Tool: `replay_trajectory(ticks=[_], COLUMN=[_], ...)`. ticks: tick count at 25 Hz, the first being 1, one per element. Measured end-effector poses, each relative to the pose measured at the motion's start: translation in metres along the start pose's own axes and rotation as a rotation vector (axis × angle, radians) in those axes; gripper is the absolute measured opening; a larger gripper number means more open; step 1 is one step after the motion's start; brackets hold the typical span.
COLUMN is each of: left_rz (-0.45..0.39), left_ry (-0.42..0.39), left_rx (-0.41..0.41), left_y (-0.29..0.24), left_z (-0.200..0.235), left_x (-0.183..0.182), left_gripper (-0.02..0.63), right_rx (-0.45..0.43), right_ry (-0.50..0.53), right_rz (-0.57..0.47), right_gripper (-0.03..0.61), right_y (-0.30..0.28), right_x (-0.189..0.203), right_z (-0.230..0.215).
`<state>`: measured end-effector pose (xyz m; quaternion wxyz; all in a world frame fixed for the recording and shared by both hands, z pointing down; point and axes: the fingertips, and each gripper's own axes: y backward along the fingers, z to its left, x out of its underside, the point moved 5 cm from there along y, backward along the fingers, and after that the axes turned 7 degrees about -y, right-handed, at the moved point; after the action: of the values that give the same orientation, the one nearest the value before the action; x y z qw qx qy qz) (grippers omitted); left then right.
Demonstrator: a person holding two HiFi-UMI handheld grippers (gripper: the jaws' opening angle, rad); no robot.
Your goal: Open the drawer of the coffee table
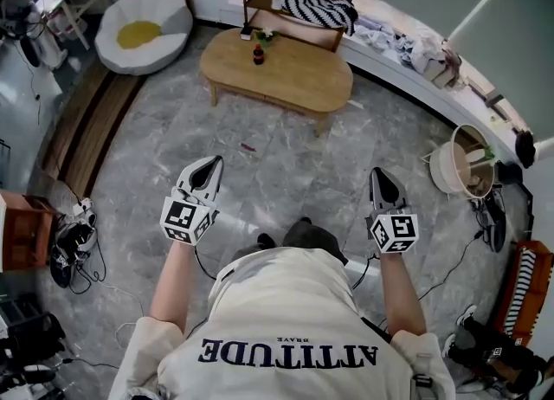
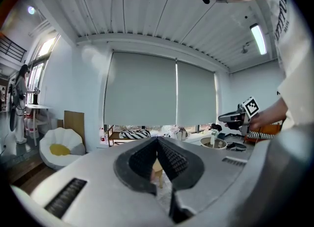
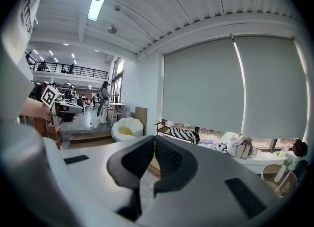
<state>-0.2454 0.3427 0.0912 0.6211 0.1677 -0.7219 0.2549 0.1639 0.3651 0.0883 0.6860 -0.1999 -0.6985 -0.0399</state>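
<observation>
- The coffee table (image 1: 286,78) was seen well ahead on the grey floor, well apart from both grippers. Its drawer could not be told apart from the wooden front edge at that range, so the wrong side of the table might be approached.
- The left gripper (image 1: 208,167) and the right gripper (image 1: 382,175) were both held with jaws pressed together and nothing between them. If the jaws were not spread before the drawer's pull was reached, the front would likely be bumped rather than gripped.
- A dark bottle (image 1: 257,54) was stood on the tabletop near its far edge. It could be tipped if the drawer were tugged sharply and the light table were shaken or dragged.
- A small red object (image 1: 248,146) was left on the floor between the person and the table, where it could be trodden on.
</observation>
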Motion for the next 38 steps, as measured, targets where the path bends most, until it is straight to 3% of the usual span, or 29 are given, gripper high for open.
replay_trajectory(ticks=[14,38], left_rz=[0.038,0.095], left_ry=[0.025,0.059], left_rx=[-0.013,-0.09], left_y=[-0.051,-0.244], left_z=[0.017,0.076], left_x=[0.003,-0.004], left_gripper=[0.021,0.02], right_rx=[-0.031,-0.192], right_ry=[-0.016,-0.036], right_rz=[0.034,0.121], right_gripper=[0.023,0.023], right_y=[-0.054,-0.265], right_x=[-0.003,-0.022], right_z=[-0.029,-0.146])
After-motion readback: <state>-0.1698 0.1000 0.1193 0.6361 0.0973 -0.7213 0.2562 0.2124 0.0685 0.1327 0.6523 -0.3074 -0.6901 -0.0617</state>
